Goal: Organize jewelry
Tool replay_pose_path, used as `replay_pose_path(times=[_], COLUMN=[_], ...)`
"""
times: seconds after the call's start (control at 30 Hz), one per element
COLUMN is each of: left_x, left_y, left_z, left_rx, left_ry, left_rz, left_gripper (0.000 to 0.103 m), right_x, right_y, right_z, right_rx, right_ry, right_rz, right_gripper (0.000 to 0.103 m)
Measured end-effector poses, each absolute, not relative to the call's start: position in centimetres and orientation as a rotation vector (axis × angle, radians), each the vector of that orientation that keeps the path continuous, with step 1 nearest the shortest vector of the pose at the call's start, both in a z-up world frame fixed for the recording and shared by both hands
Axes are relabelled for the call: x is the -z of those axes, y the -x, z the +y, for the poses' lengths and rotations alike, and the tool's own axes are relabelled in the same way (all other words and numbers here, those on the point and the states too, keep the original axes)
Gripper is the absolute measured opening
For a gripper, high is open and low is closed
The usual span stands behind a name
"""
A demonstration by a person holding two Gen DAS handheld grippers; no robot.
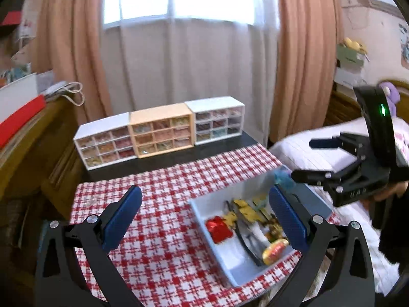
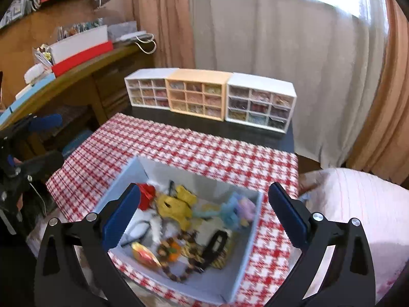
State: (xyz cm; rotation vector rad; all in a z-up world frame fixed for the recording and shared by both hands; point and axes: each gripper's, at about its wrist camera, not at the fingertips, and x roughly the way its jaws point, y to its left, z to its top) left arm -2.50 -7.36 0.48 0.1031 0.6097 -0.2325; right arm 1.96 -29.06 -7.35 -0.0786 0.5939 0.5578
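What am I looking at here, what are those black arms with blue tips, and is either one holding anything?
These are two hand-held grippers carried by a person, each with its own camera looking along its fingers. One picture comes from the left hand-held gripper, the other from the right hand-held gripper. Both are open and hold nothing. Below them, on a red checked cloth, sits a pale blue box of mixed accessories, including a yellow hair clip. Behind stand three small drawer cabinets, two white and one orange.
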Motion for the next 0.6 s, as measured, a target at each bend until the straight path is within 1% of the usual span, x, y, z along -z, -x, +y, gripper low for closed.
replay_pose_path(times=[0.2, 0.33, 0.47, 0.6], left_x=[0.6, 1.8, 3.9, 6.5], left_y=[0.6, -0.3, -1.1, -1.7], left_z=[-3.8, -1.2, 1.8, 4.8], left_rx=[0.123, -0.011, -0.089, -0.175], left_ry=[-0.081, -0.081, -0.033, 0.001], left_rz=[0.642, 0.642, 0.686, 0.752], left_gripper=[0.099, 0.099, 0.099, 0.099], right_x=[8.2, 9.5, 10.4, 11.1], right_y=[-4.9, -7.5, -10.2, -12.5], right_z=[-25.6, -24.8, -24.7, -23.8], right_rx=[-0.472, -0.438, -0.451, -0.408], right_ry=[0.123, 0.051, -0.040, -0.001], right_rz=[0.620, 0.654, 0.682, 0.695], right_gripper=[0.096, 0.096, 0.096, 0.096])
